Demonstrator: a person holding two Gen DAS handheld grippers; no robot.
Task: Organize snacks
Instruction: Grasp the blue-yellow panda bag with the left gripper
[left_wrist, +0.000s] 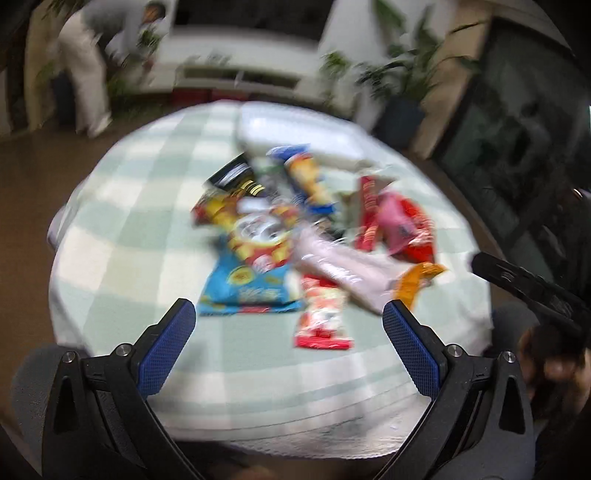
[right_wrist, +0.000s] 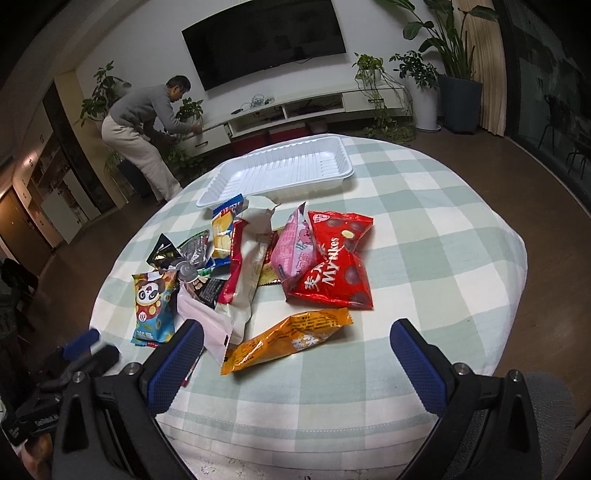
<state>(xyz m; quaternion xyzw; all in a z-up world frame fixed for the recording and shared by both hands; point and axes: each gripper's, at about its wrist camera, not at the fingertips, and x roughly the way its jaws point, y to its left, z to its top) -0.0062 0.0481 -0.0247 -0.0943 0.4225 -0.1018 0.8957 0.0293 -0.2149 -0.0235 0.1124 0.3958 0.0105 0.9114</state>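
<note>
Several snack packets lie heaped on a round table with a green-and-white checked cloth (right_wrist: 424, 236). An empty white plastic tray (right_wrist: 280, 170) stands behind the heap. Nearest my right gripper (right_wrist: 297, 332) lies an orange packet (right_wrist: 288, 334); behind it a red Mylikes bag (right_wrist: 340, 262), a pink packet (right_wrist: 293, 247) and a long white-and-red packet (right_wrist: 247, 269). A panda packet (right_wrist: 153, 306) lies at the left. The right gripper is open, holding nothing. The left wrist view is blurred: my left gripper (left_wrist: 290, 315) is open above the near edge, before a blue packet (left_wrist: 243, 288) and a red-and-white packet (left_wrist: 323, 317).
A person (right_wrist: 144, 129) bends at a white TV cabinet (right_wrist: 295, 107) beyond the table. Potted plants (right_wrist: 458, 66) stand at the back right. Brown floor surrounds the table. The other gripper (left_wrist: 532, 291) shows at the right edge of the left wrist view.
</note>
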